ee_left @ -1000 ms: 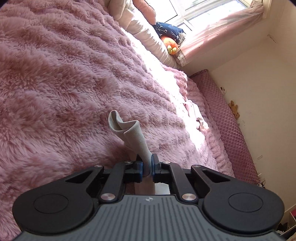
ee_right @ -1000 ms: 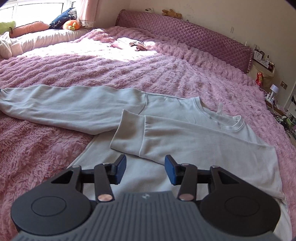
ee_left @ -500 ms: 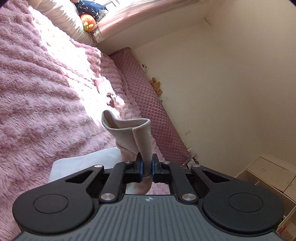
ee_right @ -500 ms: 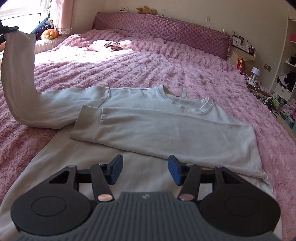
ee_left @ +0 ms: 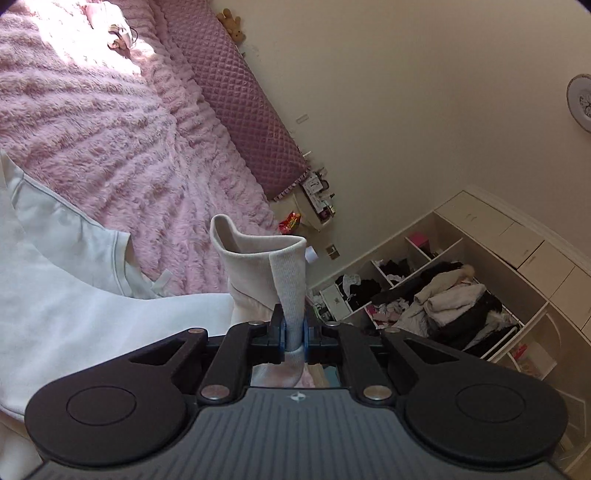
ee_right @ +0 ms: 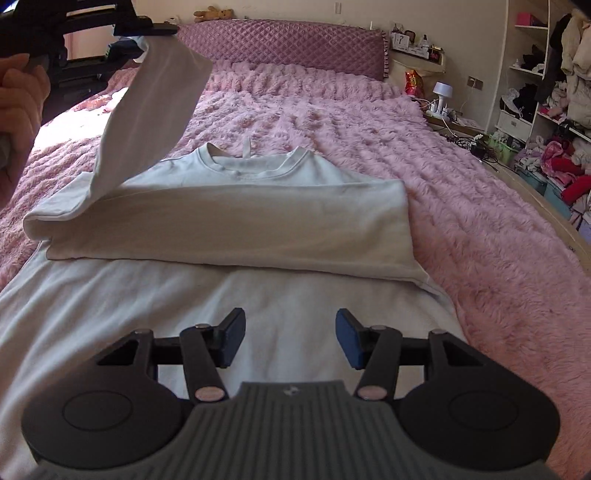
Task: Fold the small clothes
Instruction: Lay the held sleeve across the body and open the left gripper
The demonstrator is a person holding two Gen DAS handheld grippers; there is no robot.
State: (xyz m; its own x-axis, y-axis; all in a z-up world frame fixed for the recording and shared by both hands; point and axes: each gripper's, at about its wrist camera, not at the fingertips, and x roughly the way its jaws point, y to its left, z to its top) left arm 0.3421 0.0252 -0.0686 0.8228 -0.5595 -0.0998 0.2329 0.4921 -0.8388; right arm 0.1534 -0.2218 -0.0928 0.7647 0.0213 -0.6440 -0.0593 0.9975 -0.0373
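Observation:
A pale long-sleeved sweatshirt point(ee_right: 229, 295) lies flat on the pink fluffy bed cover point(ee_right: 461, 206), neck towards the headboard. One sleeve point(ee_right: 258, 229) is folded across the chest. My left gripper point(ee_left: 294, 334) is shut on the ribbed cuff point(ee_left: 284, 266) of the other sleeve. In the right wrist view that sleeve point(ee_right: 155, 99) hangs lifted over the shirt's left shoulder, held by the left gripper point(ee_right: 144, 31) at the top left. My right gripper point(ee_right: 290, 341) is open above the shirt's lower body, nothing between its blue pads point(ee_right: 349, 341).
A quilted purple headboard point(ee_right: 288, 42) runs along the far side of the bed. A bedside table point(ee_right: 428, 66) with a small lamp stands at the right. Open shelves point(ee_right: 546, 81) stuffed with clothes line the right wall. A hand point(ee_right: 18, 92) grips the left tool.
The left gripper has lifted the sleeve cuff off the bed and carried it across towards the shirt's body, swinging round to face the shelves. The right gripper moved along the shirt and opened slightly wider.

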